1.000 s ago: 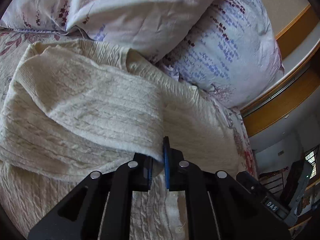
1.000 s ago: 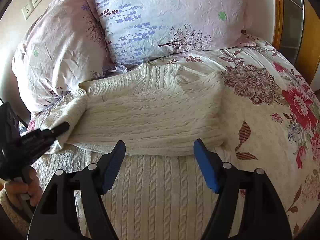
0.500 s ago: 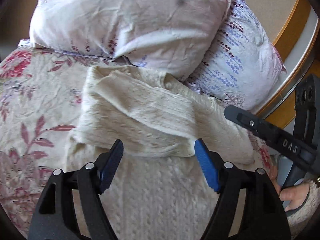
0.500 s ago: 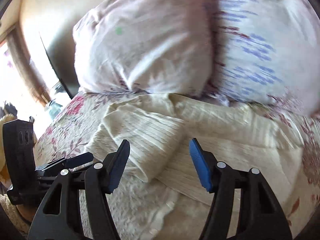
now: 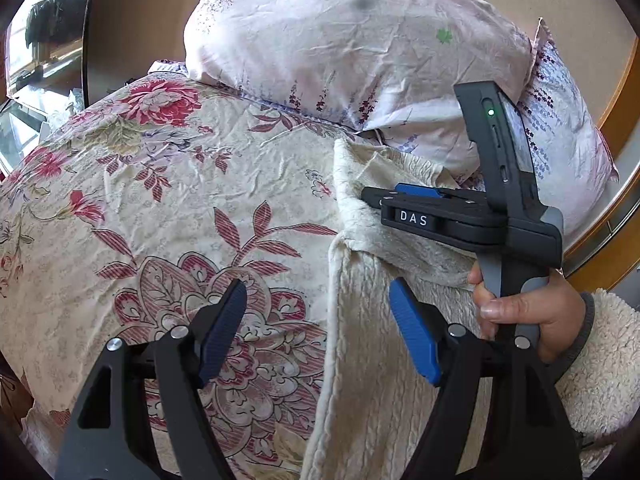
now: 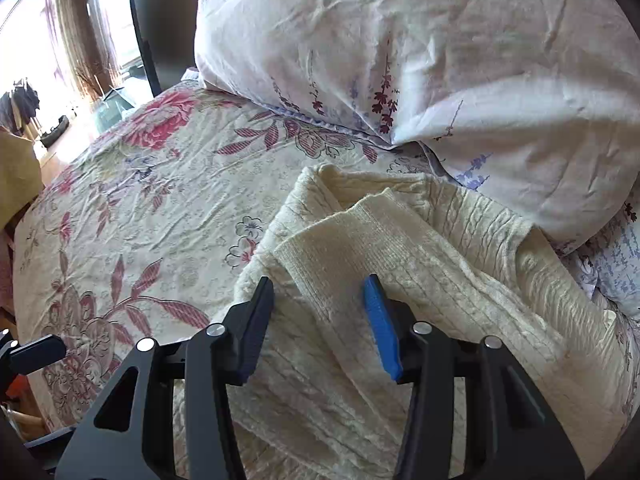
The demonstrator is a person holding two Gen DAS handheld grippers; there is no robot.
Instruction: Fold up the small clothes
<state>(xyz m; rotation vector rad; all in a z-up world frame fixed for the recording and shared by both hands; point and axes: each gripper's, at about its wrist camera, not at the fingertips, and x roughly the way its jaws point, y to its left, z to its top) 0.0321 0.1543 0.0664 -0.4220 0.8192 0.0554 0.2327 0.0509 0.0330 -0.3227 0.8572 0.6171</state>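
Note:
A cream cable-knit sweater (image 6: 420, 276) lies on the floral bedspread, one sleeve folded across its body, its cuff end (image 6: 332, 248) just ahead of my right gripper (image 6: 320, 328). That gripper is open and empty, fingers straddling the sleeve. My left gripper (image 5: 316, 336) is open and empty, hovering over the sweater's left edge (image 5: 360, 360). In the left wrist view the right gripper (image 5: 404, 196) reaches over the sweater from the right, held by a hand in a fleece sleeve.
Two pale floral pillows (image 5: 360, 52) (image 6: 460, 60) lean at the head of the bed, touching the sweater's top. The floral bedspread (image 5: 160, 208) stretches left. A wooden headboard rim (image 5: 616, 92) is at the right, a window (image 6: 48, 40) at the far left.
The left gripper let go of the sleeve, opened and swung left over the bedspread. The right gripper moved in close over the folded sleeve's cuff and narrowed a little.

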